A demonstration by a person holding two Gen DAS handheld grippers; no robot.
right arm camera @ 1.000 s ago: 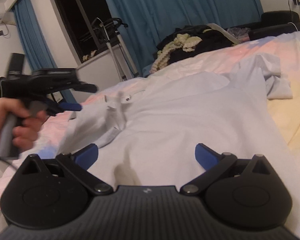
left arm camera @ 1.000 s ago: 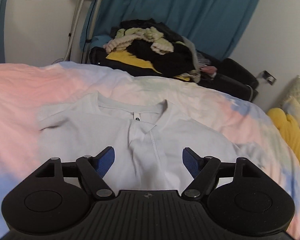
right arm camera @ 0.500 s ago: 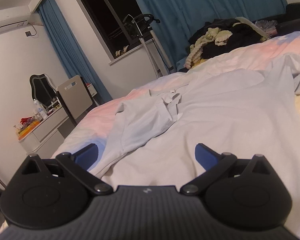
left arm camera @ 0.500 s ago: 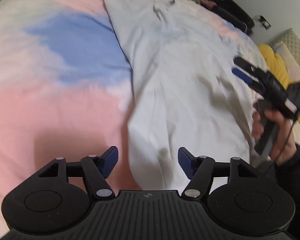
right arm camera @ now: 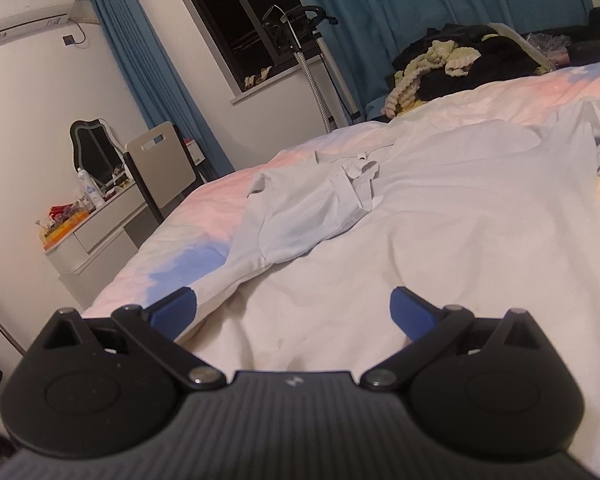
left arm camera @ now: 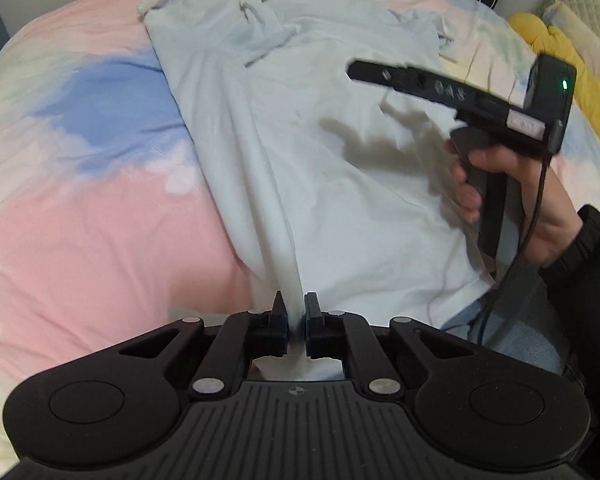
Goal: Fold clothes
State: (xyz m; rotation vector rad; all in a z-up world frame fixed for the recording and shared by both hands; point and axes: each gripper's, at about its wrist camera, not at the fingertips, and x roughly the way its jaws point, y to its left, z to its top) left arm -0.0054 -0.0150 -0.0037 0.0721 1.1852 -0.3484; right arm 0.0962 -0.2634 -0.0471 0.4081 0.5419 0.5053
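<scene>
A pale white-blue shirt (left arm camera: 320, 160) lies spread on the bed, its collar at the far end and its hem toward me. My left gripper (left arm camera: 296, 312) points steeply down at the near left hem. Its jaws are closing, and a pinched ridge of the shirt's fabric stands between the pads. A hand (left arm camera: 500, 184) holds my right gripper (left arm camera: 356, 71) over the shirt's right side. In the right wrist view that gripper (right arm camera: 292, 300) is open above the shirt (right arm camera: 440, 220), with nothing between its blue pads.
The pink, blue and cream bed cover (left arm camera: 80, 200) lies under the shirt. A yellow pillow (left arm camera: 560, 60) sits at the right. Beyond the bed are a pile of dark and cream clothes (right arm camera: 460, 60), a steamer stand (right arm camera: 312, 60), a chair (right arm camera: 160, 160) and a dresser (right arm camera: 92, 240).
My left gripper swept from the collar end to the shirt's near hem, tipped downward and closed on the fabric. The right gripper tipped up a little and stayed open.
</scene>
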